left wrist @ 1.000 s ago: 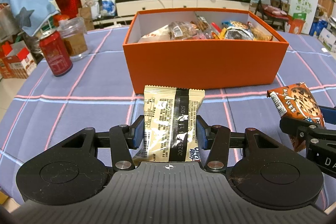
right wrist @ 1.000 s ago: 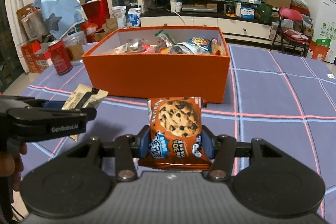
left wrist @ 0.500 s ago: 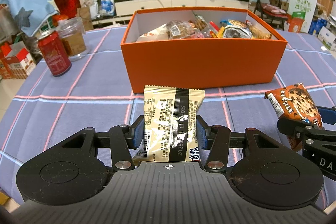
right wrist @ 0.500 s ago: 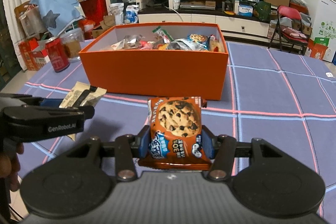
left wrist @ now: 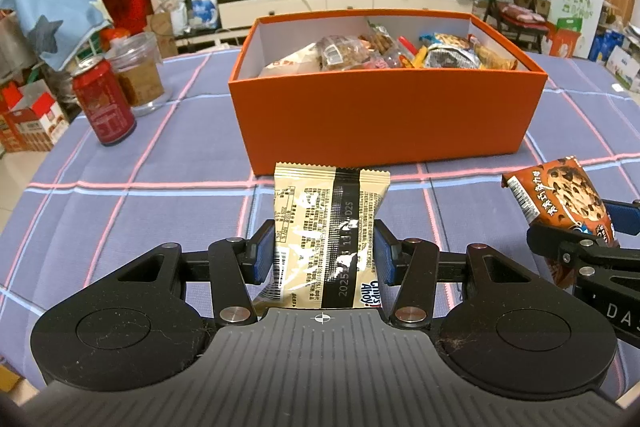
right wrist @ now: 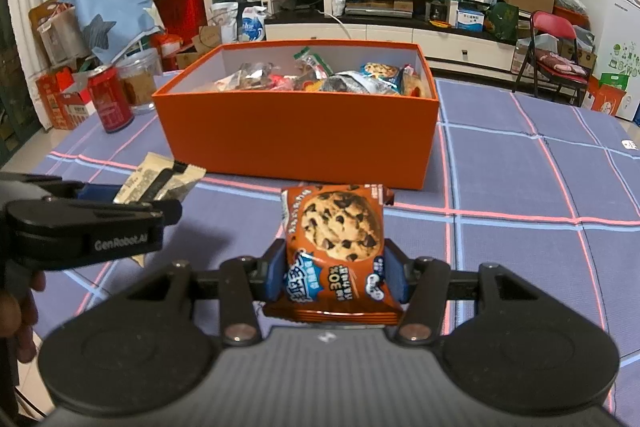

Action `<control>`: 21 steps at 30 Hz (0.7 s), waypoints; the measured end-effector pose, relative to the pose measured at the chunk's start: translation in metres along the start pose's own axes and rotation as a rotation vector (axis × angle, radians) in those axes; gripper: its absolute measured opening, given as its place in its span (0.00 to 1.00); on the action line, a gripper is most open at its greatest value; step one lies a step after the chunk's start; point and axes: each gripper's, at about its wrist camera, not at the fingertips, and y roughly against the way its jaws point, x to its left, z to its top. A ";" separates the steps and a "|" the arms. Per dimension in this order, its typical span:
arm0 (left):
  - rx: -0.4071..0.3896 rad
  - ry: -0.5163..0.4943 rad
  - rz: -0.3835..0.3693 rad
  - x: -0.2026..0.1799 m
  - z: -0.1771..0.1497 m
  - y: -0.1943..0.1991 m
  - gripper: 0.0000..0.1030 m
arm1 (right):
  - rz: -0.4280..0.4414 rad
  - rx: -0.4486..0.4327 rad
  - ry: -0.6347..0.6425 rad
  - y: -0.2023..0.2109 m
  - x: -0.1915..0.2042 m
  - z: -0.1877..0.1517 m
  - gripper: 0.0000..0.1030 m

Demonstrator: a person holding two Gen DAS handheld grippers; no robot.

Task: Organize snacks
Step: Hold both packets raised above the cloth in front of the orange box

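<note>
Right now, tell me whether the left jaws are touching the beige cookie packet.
Touching. The left wrist view shows both blue pads of the left gripper pressed against the sides of the beige cookie packet, no gap.

1. We see the left gripper (left wrist: 324, 255) clamped on a beige cookie packet (left wrist: 329, 227), blue pads pressing both its sides.
2. Beyond the packet stands the orange box (left wrist: 384, 115), open-topped and filled with assorted snacks (left wrist: 384, 53).
3. Right of the packet, the right gripper (left wrist: 592, 247) holds a brown chocolate-chip cookie packet (left wrist: 560, 195), nearer than the box.
4. Left of the box, a red can (left wrist: 103, 101) stands upright just beside a glass jar (left wrist: 138, 73) on the checked tablecloth (left wrist: 120, 195).
</note>
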 end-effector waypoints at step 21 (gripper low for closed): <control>0.003 -0.007 0.000 -0.002 0.000 0.000 0.37 | 0.003 0.008 0.011 -0.001 0.001 -0.001 0.57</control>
